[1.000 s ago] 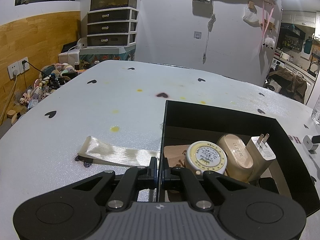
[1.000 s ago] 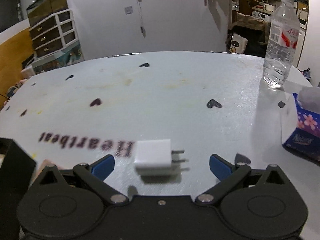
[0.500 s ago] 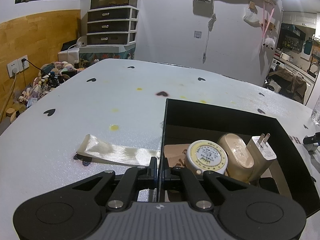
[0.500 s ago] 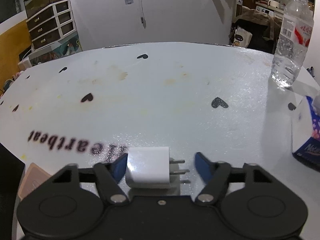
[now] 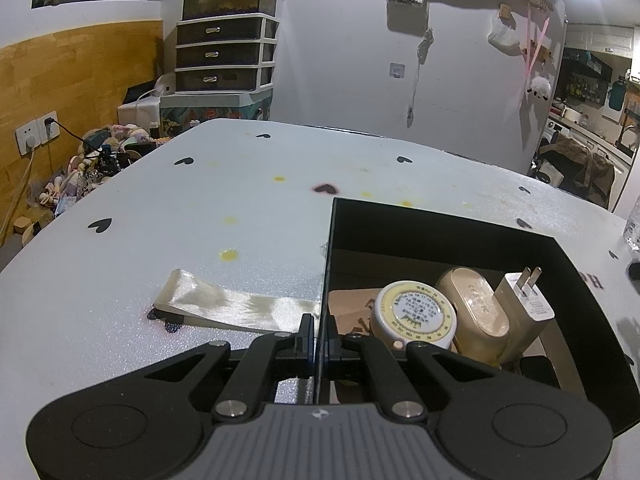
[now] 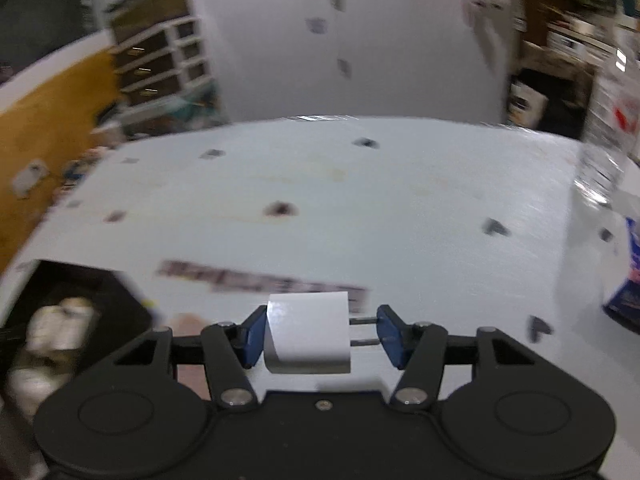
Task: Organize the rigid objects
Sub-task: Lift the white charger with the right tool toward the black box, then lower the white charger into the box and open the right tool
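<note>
My left gripper (image 5: pixel 318 334) is shut on the left wall of a black box (image 5: pixel 326 264). Inside the box lie a round tape measure (image 5: pixel 412 314), a beige case (image 5: pixel 476 306) and a white plug adapter (image 5: pixel 526 304). My right gripper (image 6: pixel 320 334) is shut on a white charger (image 6: pixel 308 334), one pad on its body and the other on its prongs, held above the table. The black box (image 6: pixel 108 292) shows blurred at the lower left of the right wrist view.
A cream ribbon (image 5: pixel 228 306) lies on the white table (image 5: pixel 240 200) left of the box. A water bottle (image 6: pixel 608 120) and a blue tissue pack (image 6: pixel 628 280) stand at the right. Table edges curve away at left and back.
My right gripper has closed on the white charger, lifted it off the table and swung left toward the box. The left gripper has stayed on the box wall.
</note>
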Action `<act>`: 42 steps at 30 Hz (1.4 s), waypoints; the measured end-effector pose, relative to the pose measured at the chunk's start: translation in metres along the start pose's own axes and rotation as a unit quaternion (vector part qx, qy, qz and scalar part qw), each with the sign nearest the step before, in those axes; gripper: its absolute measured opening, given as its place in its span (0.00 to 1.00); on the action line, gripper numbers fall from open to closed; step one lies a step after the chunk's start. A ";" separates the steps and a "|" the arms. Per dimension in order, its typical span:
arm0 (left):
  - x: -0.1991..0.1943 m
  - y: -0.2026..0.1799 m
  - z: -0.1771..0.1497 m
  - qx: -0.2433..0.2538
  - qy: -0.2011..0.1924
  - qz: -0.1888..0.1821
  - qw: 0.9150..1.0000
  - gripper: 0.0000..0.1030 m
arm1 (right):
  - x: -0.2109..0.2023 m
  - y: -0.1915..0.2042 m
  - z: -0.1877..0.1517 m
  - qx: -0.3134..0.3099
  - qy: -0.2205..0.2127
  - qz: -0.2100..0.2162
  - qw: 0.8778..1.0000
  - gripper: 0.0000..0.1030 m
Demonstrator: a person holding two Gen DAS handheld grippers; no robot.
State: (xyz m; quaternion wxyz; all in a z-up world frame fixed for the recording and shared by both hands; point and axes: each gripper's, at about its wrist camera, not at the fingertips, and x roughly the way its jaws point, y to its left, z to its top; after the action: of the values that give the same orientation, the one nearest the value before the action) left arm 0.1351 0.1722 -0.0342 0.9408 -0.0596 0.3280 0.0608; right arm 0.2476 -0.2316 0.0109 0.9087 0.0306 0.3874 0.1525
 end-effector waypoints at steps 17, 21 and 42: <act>-0.002 0.000 -0.002 -0.007 -0.004 -0.003 1.000 0.03 | -0.001 0.181 -0.008 -0.070 0.112 0.149 0.980 0.57; -0.003 0.001 -0.002 -0.007 -0.006 -0.004 1.000 0.03 | 0.020 0.200 -0.025 -0.069 0.156 0.103 0.980 0.57; -0.001 0.004 -0.002 -0.017 -0.010 -0.018 1.000 0.05 | 0.062 0.235 -0.041 -0.026 0.244 0.050 0.968 0.57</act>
State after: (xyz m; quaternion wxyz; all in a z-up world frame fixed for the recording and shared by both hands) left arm 0.1324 0.1752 -0.0355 0.9439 -0.0806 0.3163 0.0498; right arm 0.1995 0.0086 -0.0203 0.7784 -0.0121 0.5913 0.2105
